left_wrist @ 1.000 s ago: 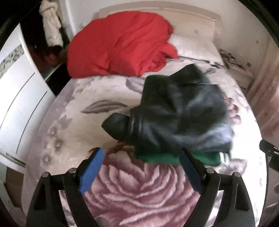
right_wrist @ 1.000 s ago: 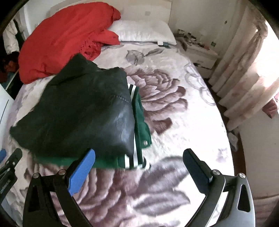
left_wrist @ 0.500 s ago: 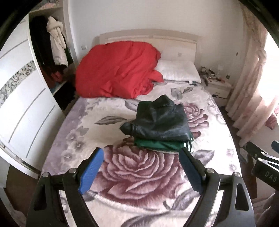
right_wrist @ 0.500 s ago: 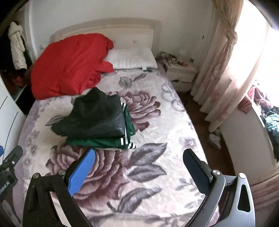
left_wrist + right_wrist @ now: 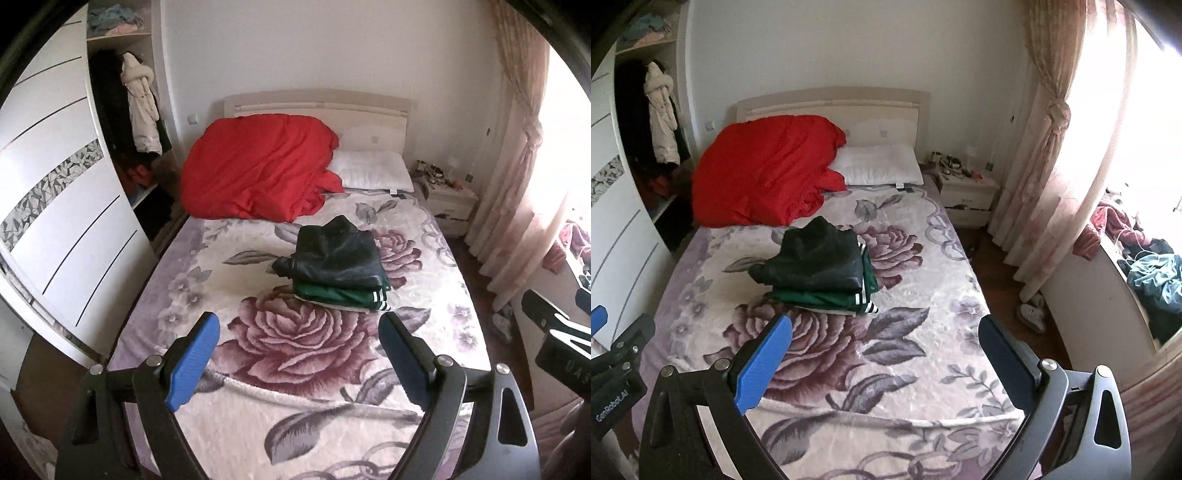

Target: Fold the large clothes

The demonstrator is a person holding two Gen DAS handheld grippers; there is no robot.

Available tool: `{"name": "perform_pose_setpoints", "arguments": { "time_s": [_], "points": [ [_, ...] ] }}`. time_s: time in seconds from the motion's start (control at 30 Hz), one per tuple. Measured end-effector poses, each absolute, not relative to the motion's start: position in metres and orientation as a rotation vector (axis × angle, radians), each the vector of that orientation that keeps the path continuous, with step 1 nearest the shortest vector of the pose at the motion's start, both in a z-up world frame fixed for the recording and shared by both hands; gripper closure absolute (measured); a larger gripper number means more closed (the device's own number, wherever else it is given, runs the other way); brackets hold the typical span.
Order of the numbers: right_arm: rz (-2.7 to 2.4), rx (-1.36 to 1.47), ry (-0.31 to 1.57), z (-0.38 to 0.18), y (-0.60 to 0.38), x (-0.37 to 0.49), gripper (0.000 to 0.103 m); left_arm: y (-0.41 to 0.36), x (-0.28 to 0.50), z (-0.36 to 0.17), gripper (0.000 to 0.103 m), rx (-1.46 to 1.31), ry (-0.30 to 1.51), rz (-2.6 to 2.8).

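black jacket [image 5: 338, 254] lies folded atop the folded green garment [image 5: 340, 295] mid-bed, twelve o'clock of both tools. left tool [image 5: 299, 349] and right tool [image 5: 886, 345] gape empty; folding looks done.

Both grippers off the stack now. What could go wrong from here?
1. The black jacket sits skewed on the green garment, one end overhanging at the left, so the stack may slump or that end may unfold.
2. The stack lies on a soft floral blanket, so a nudge to the bed might tip it.
3. Both grippers are open and empty, so nothing steadies it.
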State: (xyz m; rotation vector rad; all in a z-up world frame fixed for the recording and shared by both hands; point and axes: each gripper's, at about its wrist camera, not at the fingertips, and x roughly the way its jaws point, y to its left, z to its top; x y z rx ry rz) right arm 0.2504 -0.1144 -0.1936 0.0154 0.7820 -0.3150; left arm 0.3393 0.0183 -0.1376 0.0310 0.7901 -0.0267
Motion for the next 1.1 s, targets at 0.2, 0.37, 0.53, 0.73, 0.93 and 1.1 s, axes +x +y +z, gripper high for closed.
{"name": "perform_pose_setpoints", "arguments": {
  "time_s": [0.2,0.37,0.53,0.73,0.93,1.1],
  "points": [
    [-0.289,0.022,0.752,-0.166,-0.109,0.213,0.001,0.013,0.312,-0.12,0.015,0.026,0.788,-0.008],
    [-0.262,0.03,0.73,-0.144,-0.112,0.197,0.0,0.009,0.303,-0.105,0.012,0.03,0.789,0.003],
    [-0.256,0.003,0.703,-0.123,-0.111,0.189,0.0,0.006,0.296,-0.092,0.009,0.033,0.769,0.023],
    [-0.233,-0.003,0.679,-0.109,-0.109,0.187,0.0,0.0,0.289,-0.086,0.007,0.042,0.744,0.029],
    [-0.224,-0.004,0.681,-0.108,-0.108,0.185,0.0,-0.002,0.286,-0.082,0.002,0.04,0.715,0.033],
    [-0.218,-0.005,0.683,-0.106,-0.109,0.187,0.0,-0.002,0.285,-0.08,0.002,0.036,0.709,0.027]
  ]
}}
